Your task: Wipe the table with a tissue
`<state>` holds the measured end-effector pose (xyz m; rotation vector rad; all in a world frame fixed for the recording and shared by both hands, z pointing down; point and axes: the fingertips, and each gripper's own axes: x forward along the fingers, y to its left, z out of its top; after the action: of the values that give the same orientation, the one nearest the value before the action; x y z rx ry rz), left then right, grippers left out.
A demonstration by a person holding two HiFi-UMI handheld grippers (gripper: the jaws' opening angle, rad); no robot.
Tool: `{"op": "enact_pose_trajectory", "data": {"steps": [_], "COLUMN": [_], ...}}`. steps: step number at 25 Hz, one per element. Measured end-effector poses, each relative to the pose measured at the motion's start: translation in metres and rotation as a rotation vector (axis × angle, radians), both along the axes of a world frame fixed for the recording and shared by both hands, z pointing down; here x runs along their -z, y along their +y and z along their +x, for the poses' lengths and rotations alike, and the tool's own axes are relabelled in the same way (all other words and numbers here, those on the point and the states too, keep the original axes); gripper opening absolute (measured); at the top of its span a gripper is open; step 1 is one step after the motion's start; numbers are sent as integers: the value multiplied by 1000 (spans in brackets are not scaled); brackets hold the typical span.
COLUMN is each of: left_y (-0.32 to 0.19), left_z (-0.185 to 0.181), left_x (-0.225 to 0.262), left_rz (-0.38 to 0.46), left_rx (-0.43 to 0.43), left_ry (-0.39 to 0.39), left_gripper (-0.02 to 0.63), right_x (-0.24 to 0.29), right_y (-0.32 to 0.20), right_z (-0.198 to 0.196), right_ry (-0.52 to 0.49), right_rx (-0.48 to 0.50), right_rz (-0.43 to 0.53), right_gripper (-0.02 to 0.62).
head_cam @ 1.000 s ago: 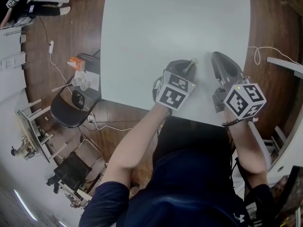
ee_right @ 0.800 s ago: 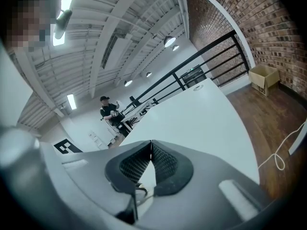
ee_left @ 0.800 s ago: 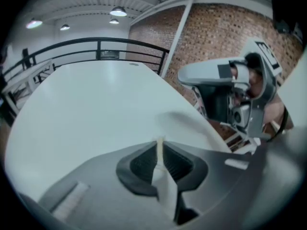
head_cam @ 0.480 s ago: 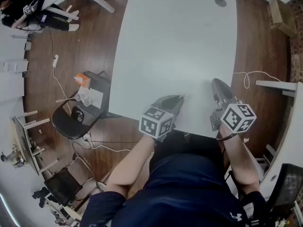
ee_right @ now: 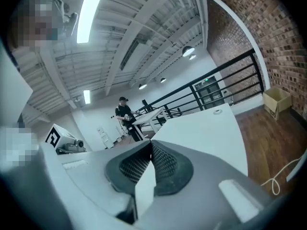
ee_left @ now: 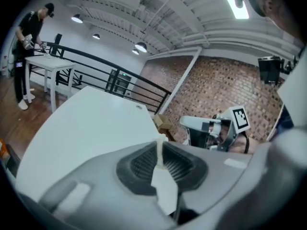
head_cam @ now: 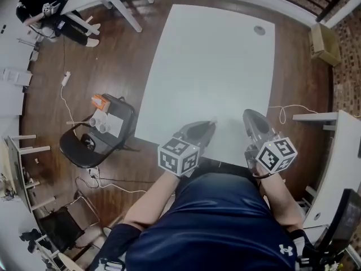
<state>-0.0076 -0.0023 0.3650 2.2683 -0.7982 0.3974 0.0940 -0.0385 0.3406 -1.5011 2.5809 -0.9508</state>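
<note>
Over the white table [head_cam: 214, 61], at its 6 o'clock edge, the left gripper [head_cam: 211, 122] clamps a tissue strip [ee_left: 159, 156] pointing 1 o'clock; the right gripper [head_cam: 246, 113] has its jaws together.

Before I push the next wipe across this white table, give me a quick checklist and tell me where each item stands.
1. Tissue gripped: ok. The left gripper has its jaws shut on the tissue, with a strip poking past the tips.
2. Tissue pressed on the table: cannot tell. The gripper sits over the near edge, but contact is not visible.
3. Wipe path free: ok. The only thing on the top is a small round fitting at the far corner.
4. Right gripper out of the way: ok. Jaws together, off to the side and apart from the left gripper.
5. White cable: ok. It lies on the floor, off the table.
</note>
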Motion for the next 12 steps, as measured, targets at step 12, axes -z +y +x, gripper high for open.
{"op": "enact_pose_trajectory", "data": {"steps": [12], "left_y": [-3], "left_z": [-11], "left_x": [12], "left_rz": [31], "left_rx": [13], "left_ry": [41], "left_gripper": [34], "right_x": [23], "right_y": [-2], "right_z": [-15], "right_ry": [81], "right_rx": [29], "right_rz": [56], "right_gripper": [11]}}
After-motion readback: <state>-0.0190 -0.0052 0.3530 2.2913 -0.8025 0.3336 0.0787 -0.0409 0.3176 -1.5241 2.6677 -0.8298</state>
